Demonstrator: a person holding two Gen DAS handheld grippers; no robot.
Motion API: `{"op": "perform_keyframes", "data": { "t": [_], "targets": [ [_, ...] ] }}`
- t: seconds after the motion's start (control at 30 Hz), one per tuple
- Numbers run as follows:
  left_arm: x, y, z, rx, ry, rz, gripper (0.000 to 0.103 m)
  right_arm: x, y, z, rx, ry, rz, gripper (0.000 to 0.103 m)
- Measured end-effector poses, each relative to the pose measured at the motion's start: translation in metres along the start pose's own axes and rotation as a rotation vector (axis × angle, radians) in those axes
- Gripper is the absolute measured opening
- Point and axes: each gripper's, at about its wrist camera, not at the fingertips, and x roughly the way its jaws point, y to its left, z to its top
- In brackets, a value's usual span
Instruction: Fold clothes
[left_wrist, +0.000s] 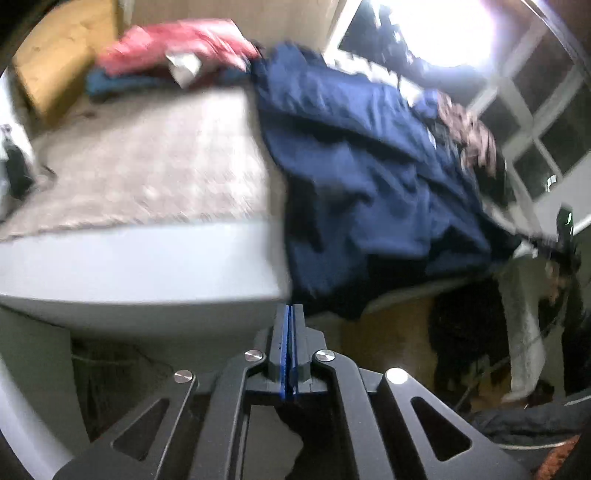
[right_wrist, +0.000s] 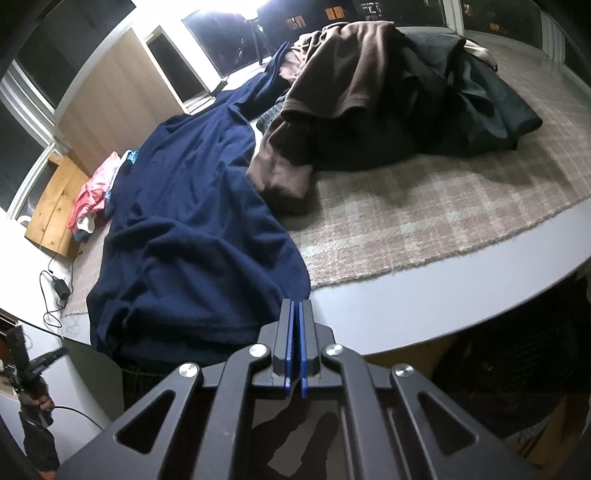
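Closest up: right gripper (right_wrist: 295, 306), clenched almost flat, just a sliver showing between the blue pads and no cloth visible in it. Parked right at the near hem of the navy top (right_wrist: 184, 221), tips about level with the table (right_wrist: 406, 314) edge, aimed along the top's length and tilted down a bit. Can't tell if any hem is actually pinched at the very tips.

Same deal with the left gripper (left_wrist: 289, 310) - pads squeezed together, nose up against the part of the navy top (left_wrist: 369, 166) that hangs over the table (left_wrist: 147, 258) edge, looking across from low down. Pretty blurry view, so no calling a pinch there either.

As for the top: spread lengthwise across the mat (right_wrist: 406, 214), rumpled, not folded, near end drooping off the edge. Brown garment (right_wrist: 332, 92) just beside it, sleeve touching or very close. Pink pile (left_wrist: 177, 44) at the far corner.

Handling guess - soft, light, floppy knit, zero stiffness, so sags wherever unsupported. Not slippery, probably clings a little to the fuzzy mat. Nothing fragile.

Best to grab at the hem corners or shoulder seams, one per gripper, well apart, pinching through a doubled edge for a firmer bite. Worth keeping clear of that brown sleeve.
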Motion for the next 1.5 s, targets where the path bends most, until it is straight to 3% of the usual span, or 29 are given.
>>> {"op": "perform_keyframes", "data": {
  "t": [0.07, 0.2, 0.4, 0.47, 0.5, 0.53, 0.6, 0.8, 0.97, 1.1, 1.27, 1.37, 1.5],
  "targets": [
    [0.025, -0.011, -0.003, 0.029, 0.023, -0.003, 0.03, 0.003, 0.003, -0.001, -0.007, 0.009, -0.002, 0.003],
    [0.057, -0.018, 0.0, 0.039, 0.045, 0.039, 0.031, 0.009, 0.007, -0.004, -0.032, 0.033, -0.009, 0.003],
    [0.083, -0.012, 0.003, -0.024, 0.084, 0.025, 0.031, 0.013, 0.01, -0.008, -0.055, 0.054, -0.008, 0.003],
    [0.086, -0.01, 0.002, -0.044, 0.081, 0.02, 0.028, 0.015, 0.01, -0.01, -0.054, 0.058, -0.008, 0.003],
    [0.086, -0.008, 0.002, -0.063, 0.077, 0.014, 0.017, 0.016, 0.011, -0.01, -0.054, 0.059, -0.007, 0.003],
    [0.086, -0.004, 0.002, -0.081, 0.07, 0.015, 0.003, 0.016, 0.011, -0.011, -0.054, 0.06, -0.006, 0.003],
    [0.082, 0.002, 0.0, -0.111, 0.046, -0.03, 0.002, 0.018, 0.012, -0.012, -0.054, 0.06, -0.003, 0.003],
    [0.042, -0.004, -0.002, -0.059, -0.032, -0.052, 0.002, 0.012, 0.014, -0.011, -0.051, 0.042, 0.005, 0.003],
    [-0.019, 0.003, 0.003, -0.033, -0.126, -0.022, 0.002, 0.003, 0.012, -0.011, -0.036, 0.018, 0.018, 0.003],
    [-0.031, 0.011, 0.006, -0.038, -0.129, 0.038, 0.0, 0.001, 0.014, -0.014, -0.032, 0.02, 0.014, 0.003],
    [-0.057, 0.007, 0.007, -0.006, -0.192, 0.1, 0.0, -0.017, 0.048, -0.027, -0.107, -0.019, 0.072, 0.003],
    [-0.031, 0.024, 0.007, -0.031, -0.098, 0.1, 0.0, 0.014, 0.044, -0.041, -0.112, 0.105, 0.036, 0.003],
    [-0.007, 0.024, 0.005, -0.032, -0.038, 0.105, 0.0, 0.002, 0.028, -0.039, -0.082, 0.096, -0.01, 0.003]
  ]
}}
